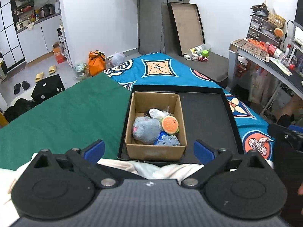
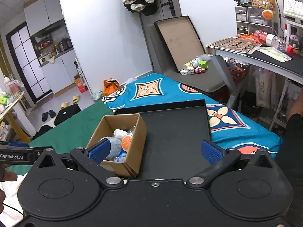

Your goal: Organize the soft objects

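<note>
A brown cardboard box stands in the left half of a shallow black tray on the bed. In the box lie a grey plush, an orange burger-shaped plush, a blue spotted soft toy and a white soft item. My left gripper is open and empty, just in front of the box. My right gripper is open and empty, above the near edge of the tray, with the box at its left finger.
The bed has a green cloth on the left and a blue patterned blanket at the back. White fabric lies under my left gripper. A desk stands at the right. A black dice cushion sits left of the bed.
</note>
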Action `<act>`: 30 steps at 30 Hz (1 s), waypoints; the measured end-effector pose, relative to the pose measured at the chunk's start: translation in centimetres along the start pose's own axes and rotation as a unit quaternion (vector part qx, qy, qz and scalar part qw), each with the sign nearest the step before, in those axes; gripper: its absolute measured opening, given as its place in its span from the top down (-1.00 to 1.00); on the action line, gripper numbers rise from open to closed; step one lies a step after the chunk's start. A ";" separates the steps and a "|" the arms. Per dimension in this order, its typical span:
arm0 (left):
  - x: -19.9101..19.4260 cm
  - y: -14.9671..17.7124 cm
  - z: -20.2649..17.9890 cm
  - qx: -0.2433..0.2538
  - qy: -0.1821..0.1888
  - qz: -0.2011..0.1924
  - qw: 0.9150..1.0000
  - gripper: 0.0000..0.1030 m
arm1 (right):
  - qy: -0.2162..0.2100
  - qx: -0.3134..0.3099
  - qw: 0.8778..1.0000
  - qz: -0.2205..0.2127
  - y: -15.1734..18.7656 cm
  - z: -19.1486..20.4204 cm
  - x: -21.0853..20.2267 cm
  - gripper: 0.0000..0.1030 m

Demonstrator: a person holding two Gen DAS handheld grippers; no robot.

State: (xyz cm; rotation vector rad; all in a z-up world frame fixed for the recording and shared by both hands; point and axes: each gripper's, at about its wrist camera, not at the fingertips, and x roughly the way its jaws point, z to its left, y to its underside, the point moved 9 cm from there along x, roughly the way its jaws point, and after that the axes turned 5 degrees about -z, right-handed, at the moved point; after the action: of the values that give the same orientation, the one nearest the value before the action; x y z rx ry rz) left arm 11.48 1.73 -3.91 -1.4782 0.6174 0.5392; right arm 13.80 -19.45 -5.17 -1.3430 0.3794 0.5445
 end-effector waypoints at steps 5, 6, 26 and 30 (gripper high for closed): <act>-1.1 0.3 0.0 0.000 -0.003 -0.006 1.000 -0.94 | 0.010 -0.011 1.000 -0.003 -0.1 0.0 -1.0 -1.00; -1.4 0.3 0.0 -0.003 -0.003 -0.009 1.000 -0.94 | 0.010 -0.012 1.000 -0.005 -0.1 0.0 -1.3 -1.00; -4.9 1.0 -0.5 0.007 -0.001 -0.043 0.999 -0.96 | 0.001 0.001 1.000 -0.013 0.1 0.2 -3.9 -1.00; -5.1 1.1 -0.7 0.012 0.000 -0.046 0.999 -0.99 | 0.000 -0.001 1.000 -0.015 0.1 0.3 -4.3 -1.00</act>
State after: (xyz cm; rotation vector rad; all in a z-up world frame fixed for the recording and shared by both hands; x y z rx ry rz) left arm 6.94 1.26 -1.32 -1.4764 0.5506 0.4585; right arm 10.19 -19.77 -2.83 -1.3484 0.3581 0.5195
